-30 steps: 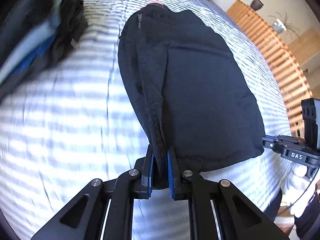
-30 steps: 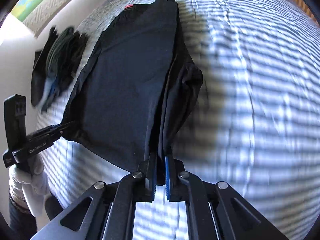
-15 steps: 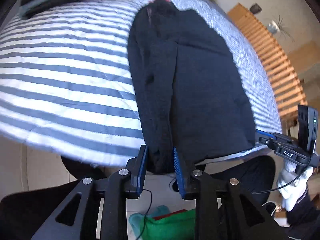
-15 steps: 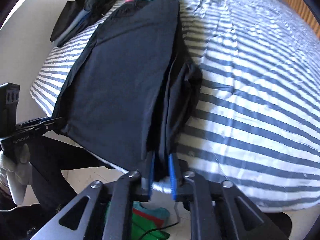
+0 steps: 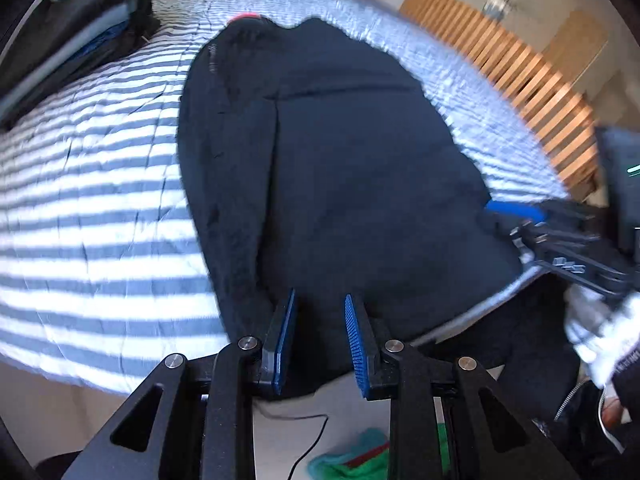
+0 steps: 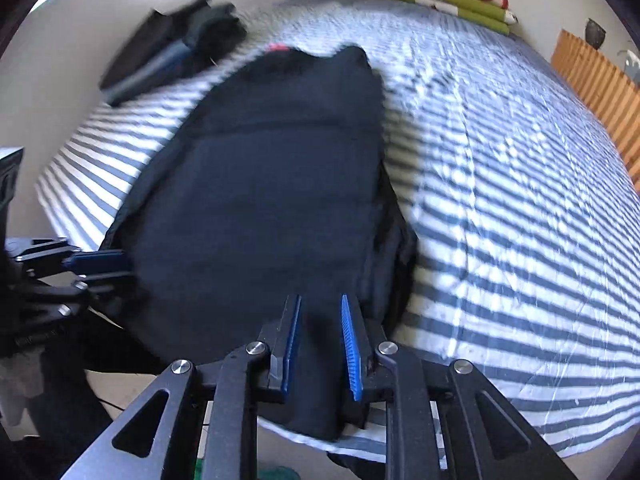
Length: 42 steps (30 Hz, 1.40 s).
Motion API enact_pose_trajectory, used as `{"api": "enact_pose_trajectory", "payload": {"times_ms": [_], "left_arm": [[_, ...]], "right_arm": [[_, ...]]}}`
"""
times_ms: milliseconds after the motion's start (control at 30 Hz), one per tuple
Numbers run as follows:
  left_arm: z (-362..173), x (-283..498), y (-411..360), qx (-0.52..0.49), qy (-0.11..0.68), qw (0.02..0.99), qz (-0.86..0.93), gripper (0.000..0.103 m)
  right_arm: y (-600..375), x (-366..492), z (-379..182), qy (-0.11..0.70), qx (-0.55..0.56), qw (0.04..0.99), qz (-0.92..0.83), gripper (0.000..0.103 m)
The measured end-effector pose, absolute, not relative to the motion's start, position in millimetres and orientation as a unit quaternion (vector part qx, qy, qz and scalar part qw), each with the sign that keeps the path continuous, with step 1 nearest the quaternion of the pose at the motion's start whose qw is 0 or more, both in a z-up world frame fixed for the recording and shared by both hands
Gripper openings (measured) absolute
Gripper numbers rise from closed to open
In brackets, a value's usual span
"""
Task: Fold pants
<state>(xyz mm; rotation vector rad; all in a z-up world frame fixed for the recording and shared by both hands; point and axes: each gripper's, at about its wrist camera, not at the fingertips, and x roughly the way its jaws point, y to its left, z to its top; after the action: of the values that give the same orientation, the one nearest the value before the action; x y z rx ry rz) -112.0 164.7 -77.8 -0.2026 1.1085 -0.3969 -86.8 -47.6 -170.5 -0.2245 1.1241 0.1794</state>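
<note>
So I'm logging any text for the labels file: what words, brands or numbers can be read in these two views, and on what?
None can be read.
Right gripper: pale marking on its body, too blurred.
Left gripper: faint marking on its body, too blurred.
Pants: small mark near the waistband, too blurred; the red tag shows no lettering.

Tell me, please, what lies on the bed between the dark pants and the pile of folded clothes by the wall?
Only bare striped bedspread separates the dark pants from the pile of folded clothes; the right wrist view shows it best.
</note>
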Motion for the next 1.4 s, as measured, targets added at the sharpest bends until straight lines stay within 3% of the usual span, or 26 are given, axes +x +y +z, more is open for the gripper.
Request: {"api": "enact_pose_trajectory", "payload": {"times_ms": [133, 200, 300, 467, 600, 733, 1033, 1067, 1167, 1233, 1300, 1333, 1367, 1400], "left_arm": [[-68.5, -129.0, 154.7, -0.045, 0.519, 0.831, -0.195, 0.027], [-58.8, -134.6, 138.1, 0.000, 0.514, 0.834, -0.201, 0.029], [-43.0, -151.4, 108.4, 0.095, 0.483, 0.838, -0.235, 0.049], [-57.9, -141.3, 72.5, 0.183, 0.487, 0.813, -0.262, 0.051], [-72.4, -127.1, 58.8, 0.204, 0.494, 0.803, -0.263, 0.041], [-68.9, -122.9, 57.3, 0.186, 0.495, 0.800, -0.281, 0.014], [-60.3, -119.0, 71.2, 0.149, 0.505, 0.797, -0.295, 0.010], [-58.7, -121.9, 71.3, 0.150, 0.504, 0.798, -0.294, 0.010], [-57.8, -127.2, 66.4, 0.175, 0.494, 0.803, -0.284, 0.016], [-61.3, -132.2, 62.5, 0.211, 0.486, 0.808, -0.258, 0.047], [-64.2, -135.8, 62.7, 0.244, 0.466, 0.817, -0.237, 0.055], [-66.6, -135.7, 64.5, 0.257, 0.462, 0.819, -0.224, 0.052], [-67.7, -134.9, 66.7, 0.261, 0.461, 0.820, -0.215, 0.042], [-67.9, -132.4, 70.7, 0.261, 0.461, 0.823, -0.205, 0.017]], "right_arm": [[-82.1, -95.0, -178.4, 0.552, -0.076, 0.826, 0.087, 0.046], [-92.0, -95.5, -169.4, 0.554, -0.055, 0.825, 0.098, 0.046], [-90.7, -115.8, -146.9, 0.523, -0.080, 0.838, 0.133, 0.046], [-51.5, -145.9, -134.7, 0.488, -0.173, 0.836, 0.181, 0.045], [-30.7, -152.4, -145.6, 0.488, -0.202, 0.823, 0.211, 0.045], [-12.8, -151.3, -158.9, 0.492, -0.223, 0.809, 0.230, 0.045], [12.9, -148.5, -177.2, 0.476, -0.307, 0.789, 0.239, 0.045], [14.0, -147.6, -179.3, 0.475, -0.318, 0.788, 0.227, 0.035], [7.7, -135.6, -173.3, 0.491, -0.289, 0.792, 0.219, 0.017], [3.2, -127.9, -161.7, 0.498, -0.259, 0.798, 0.220, 0.012], [0.2, -122.1, -147.1, 0.497, -0.236, 0.805, 0.221, 0.010], [-0.5, -120.5, -141.1, 0.497, -0.227, 0.808, 0.222, 0.010], [-1.7, -118.5, -134.8, 0.497, -0.217, 0.810, 0.226, 0.009], [-2.9, -116.6, -129.0, 0.497, -0.206, 0.811, 0.230, 0.009]]}}
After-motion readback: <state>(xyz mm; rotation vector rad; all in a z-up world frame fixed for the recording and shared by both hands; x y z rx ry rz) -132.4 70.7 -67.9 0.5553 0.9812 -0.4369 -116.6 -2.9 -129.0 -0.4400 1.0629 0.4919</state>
